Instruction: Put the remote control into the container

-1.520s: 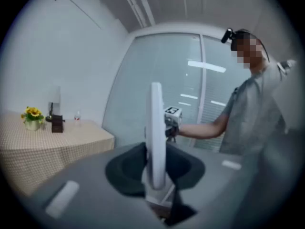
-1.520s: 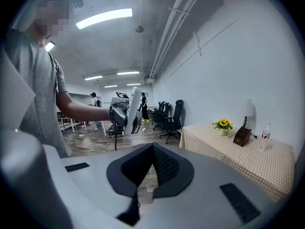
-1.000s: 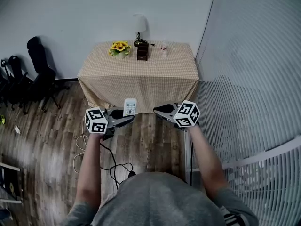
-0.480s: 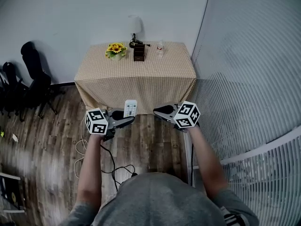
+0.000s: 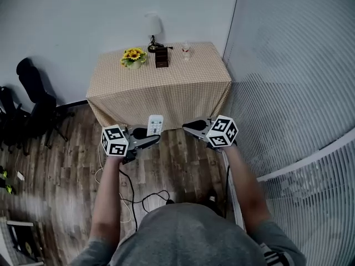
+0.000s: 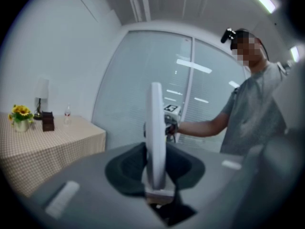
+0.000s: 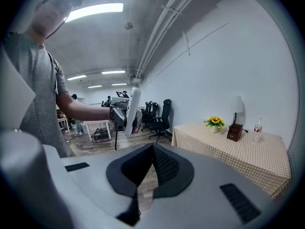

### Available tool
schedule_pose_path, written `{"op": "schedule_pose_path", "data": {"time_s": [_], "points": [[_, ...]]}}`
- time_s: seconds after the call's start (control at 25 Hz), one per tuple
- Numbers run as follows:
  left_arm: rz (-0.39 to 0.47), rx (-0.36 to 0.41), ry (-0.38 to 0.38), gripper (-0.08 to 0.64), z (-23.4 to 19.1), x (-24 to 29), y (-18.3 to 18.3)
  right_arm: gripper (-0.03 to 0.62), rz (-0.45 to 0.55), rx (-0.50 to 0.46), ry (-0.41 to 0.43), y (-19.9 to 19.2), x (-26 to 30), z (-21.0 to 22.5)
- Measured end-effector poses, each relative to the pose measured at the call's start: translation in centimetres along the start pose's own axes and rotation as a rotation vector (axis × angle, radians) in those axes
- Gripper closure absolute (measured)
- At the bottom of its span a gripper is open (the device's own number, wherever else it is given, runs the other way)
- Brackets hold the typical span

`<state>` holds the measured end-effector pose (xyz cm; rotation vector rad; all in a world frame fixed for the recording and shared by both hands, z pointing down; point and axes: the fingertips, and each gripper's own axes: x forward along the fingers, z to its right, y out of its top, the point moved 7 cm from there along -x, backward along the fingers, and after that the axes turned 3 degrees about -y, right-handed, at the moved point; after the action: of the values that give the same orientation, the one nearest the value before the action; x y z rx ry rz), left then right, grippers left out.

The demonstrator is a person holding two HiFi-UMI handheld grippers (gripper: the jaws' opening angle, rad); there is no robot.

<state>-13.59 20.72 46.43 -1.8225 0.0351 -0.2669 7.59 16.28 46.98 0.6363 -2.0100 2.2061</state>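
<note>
Head view: left gripper (image 5: 153, 139) clamped on the lower end of a white remote control (image 5: 155, 124), which stands upright above the wood floor, well apart from the checked table (image 5: 166, 90). Right gripper (image 5: 187, 127) just beside it. Dark box (image 5: 161, 57), flowers (image 5: 132, 56) and lamp (image 5: 152, 27) at the table's far edge.
Left gripper view: remote control (image 6: 156, 128) edge-on, gripped between the pads.
Right gripper view: jaws together, nothing between them.

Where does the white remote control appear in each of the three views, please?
Head view: the remote control is at centre, by the lower hem of the table cloth, in the left claw.
Left gripper view: the remote control is dead centre, upright and edge-on.
Right gripper view: it is left of centre, in the upper half.
Shared landmark: the sunflower pot on the table.
</note>
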Motion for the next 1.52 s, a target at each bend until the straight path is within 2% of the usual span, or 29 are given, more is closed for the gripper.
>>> {"op": "schedule_pose_path", "data": {"time_s": [0.24,0.56,1.2,1.28,1.44,1.52], "points": [[-0.004,-0.007,-0.034,0.469,-0.5,-1.9,-0.7,0.574,-0.014,0.025,-0.033,-0.2,1.3,-1.1],[-0.004,-0.008,-0.045,0.469,-1.2,-2.0,-1.4,0.574,-0.023,0.022,-0.049,-0.7,1.8,-0.3],[-0.013,-0.004,0.022,0.469,-2.0,-1.7,-1.4,0.574,-0.006,-0.03,0.003,-0.5,2.3,2.4],[-0.013,-0.017,0.042,0.469,-4.1,-0.8,-0.5,0.574,-0.008,-0.026,0.027,-0.5,2.4,5.1],[-0.015,-0.066,0.085,0.469,-10.7,3.2,1.6,0.574,-0.018,0.003,0.094,-1.2,2.2,13.9],[-0.015,-0.075,0.104,0.469,-12.1,4.6,2.4,0.574,-0.018,0.001,0.12,-1.2,2.0,16.3]]}}
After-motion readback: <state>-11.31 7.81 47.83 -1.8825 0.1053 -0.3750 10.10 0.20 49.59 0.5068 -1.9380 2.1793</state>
